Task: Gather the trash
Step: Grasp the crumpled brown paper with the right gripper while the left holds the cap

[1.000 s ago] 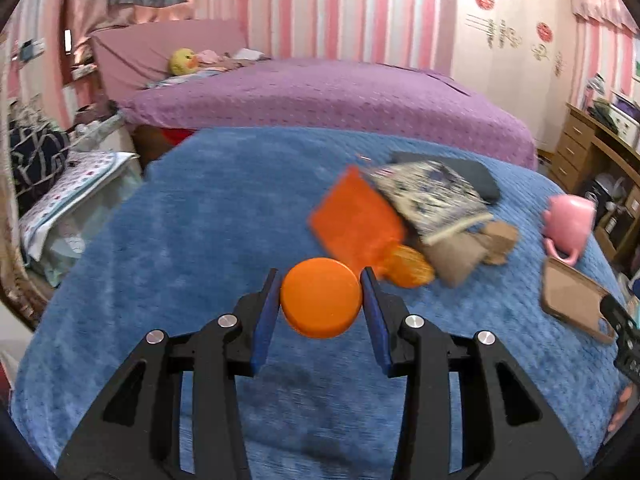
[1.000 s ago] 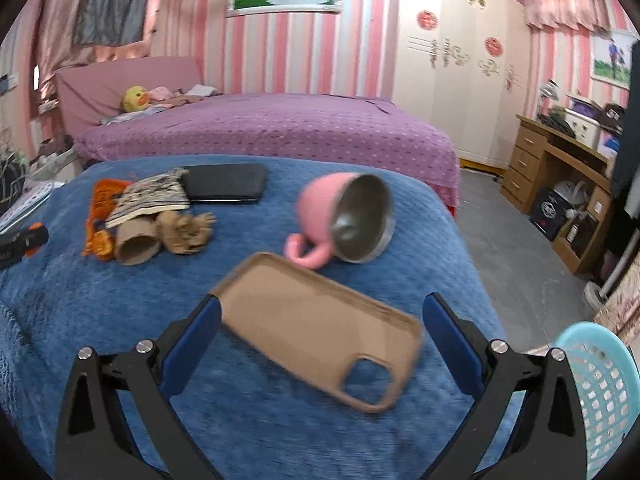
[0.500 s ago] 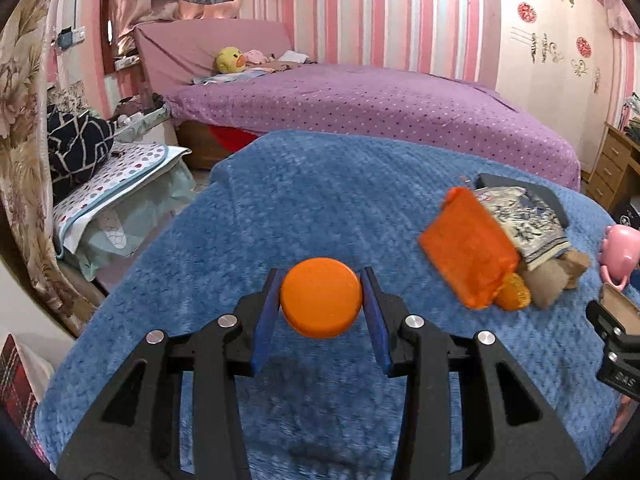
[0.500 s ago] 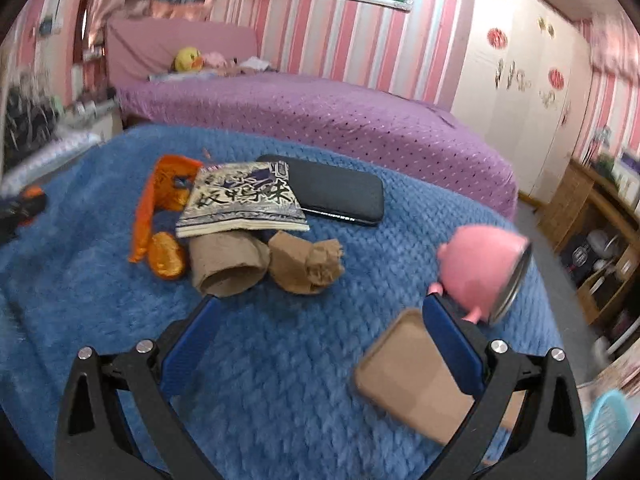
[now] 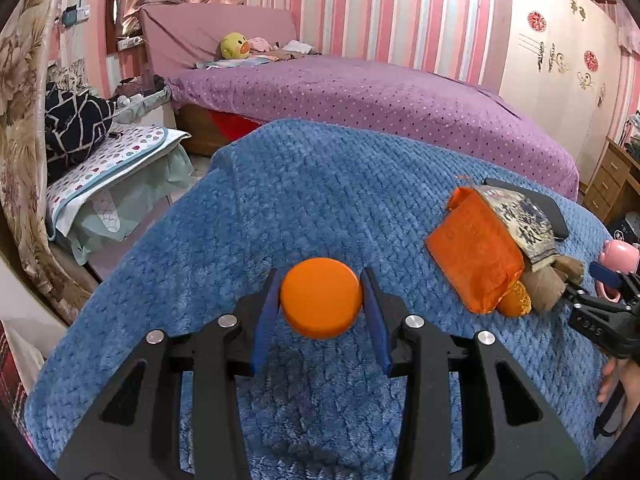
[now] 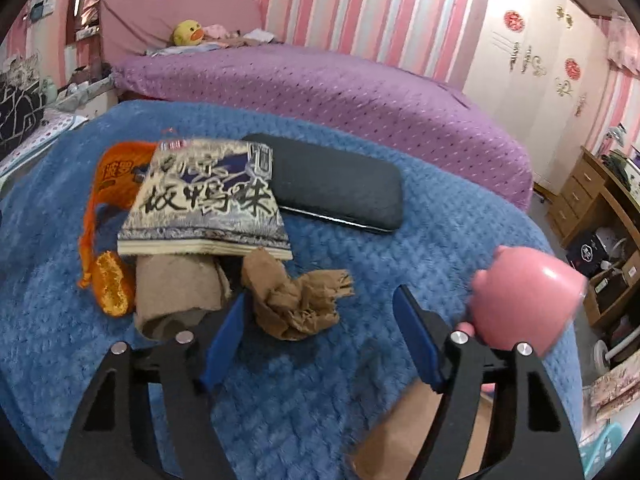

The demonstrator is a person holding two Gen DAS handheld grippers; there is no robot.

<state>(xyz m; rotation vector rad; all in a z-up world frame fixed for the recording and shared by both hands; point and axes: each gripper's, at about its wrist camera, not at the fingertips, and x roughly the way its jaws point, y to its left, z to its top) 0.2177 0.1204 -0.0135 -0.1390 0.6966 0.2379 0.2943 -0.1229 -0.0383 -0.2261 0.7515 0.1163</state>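
Trash lies heaped toward one side of a blue blanket (image 6: 360,400) spread over what seems to be a table. The left claw (image 5: 321,304) pinches an orange round lid (image 5: 320,298) between its blue pads, holding it above the blanket, well apart from the heap. In the left wrist view the heap sits off to the right: an orange snack packet (image 5: 476,256) lies nearest, with a printed snack bag (image 5: 520,220) behind it.

From the right wrist view the pile reads more clearly. The printed snack bag (image 6: 208,208) (black brush lettering on a pale ground) rests partly over the orange snack packet (image 6: 116,176) and touches a black case (image 6: 340,188) lying flat just behind it. Under the bag's near edge sit a cardboard tube (image 6: 176,292), a small orange foil wrapper (image 6: 110,288) just beside it, and a crumpled brown paper (image 6: 296,300).

The right claw (image 6: 320,340) is closing, its blue pads standing either side of the crumpled brown paper's near end; the left pad is close against the paper and the right pad is clear of it. A pink mug (image 6: 524,300) lies on its side to the right, just beyond that claw's right finger. A tan phone case (image 6: 404,432) lies on the blanket beneath the claw.
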